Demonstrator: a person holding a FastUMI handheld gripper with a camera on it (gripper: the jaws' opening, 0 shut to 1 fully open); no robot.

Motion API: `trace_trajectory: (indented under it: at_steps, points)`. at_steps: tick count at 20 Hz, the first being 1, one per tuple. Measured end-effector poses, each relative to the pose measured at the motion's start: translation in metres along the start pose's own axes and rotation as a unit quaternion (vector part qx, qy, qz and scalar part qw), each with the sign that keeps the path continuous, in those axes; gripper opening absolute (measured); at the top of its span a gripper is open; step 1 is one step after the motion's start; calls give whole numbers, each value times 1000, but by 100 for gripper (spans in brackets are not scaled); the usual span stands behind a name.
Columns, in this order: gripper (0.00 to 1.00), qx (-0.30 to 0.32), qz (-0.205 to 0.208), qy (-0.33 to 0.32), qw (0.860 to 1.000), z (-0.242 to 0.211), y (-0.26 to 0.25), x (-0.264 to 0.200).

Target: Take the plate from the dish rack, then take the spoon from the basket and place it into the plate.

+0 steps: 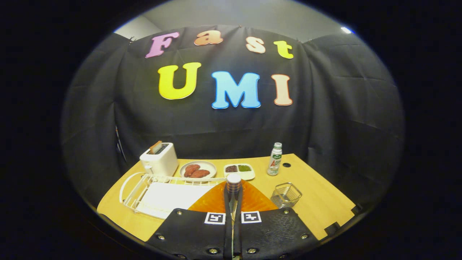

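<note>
We see the gripper (232,213) with its two fingers closed tight together on the spoon (233,191), which stands upright between them, its handle end (striped, with a pale cap) sticking up above the fingertips; both fingers press on it as far as we can tell. Just beyond the fingers lies the orange plate (252,200), flat on the wooden table (317,195), and the spoon is above its near middle; whether the spoon touches the plate we cannot tell. To the left of the plate and touching or just beside it sits the white dish rack (144,191) with a white tray inside. To the right of the plate, a little apart, stands the clear wire basket (286,195). Farther back on the table we have a white toaster (159,159) with a slice in its slot, a round dish with two brown pieces (197,169), a small white tray with dark and green fillings (239,170), and an upright bottle (275,159) near a hole in the tabletop
</note>
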State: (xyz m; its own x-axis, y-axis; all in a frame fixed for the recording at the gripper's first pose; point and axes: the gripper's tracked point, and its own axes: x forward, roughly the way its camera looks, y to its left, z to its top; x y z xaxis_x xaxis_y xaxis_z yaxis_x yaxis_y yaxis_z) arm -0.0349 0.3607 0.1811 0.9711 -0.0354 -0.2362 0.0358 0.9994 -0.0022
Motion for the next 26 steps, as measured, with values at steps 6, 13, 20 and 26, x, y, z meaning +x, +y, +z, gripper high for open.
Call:
trace_trajectory:
  at_steps: [6,13,20,26]
  points:
    - [2,-1,63,30,998,-49,64,-17]
    - [2,-7,84,54,995,-98,88,-20]
    - [2,10,106,72,992,-140,88,-17]
    - [11,32,97,75,992,-148,72,-17]
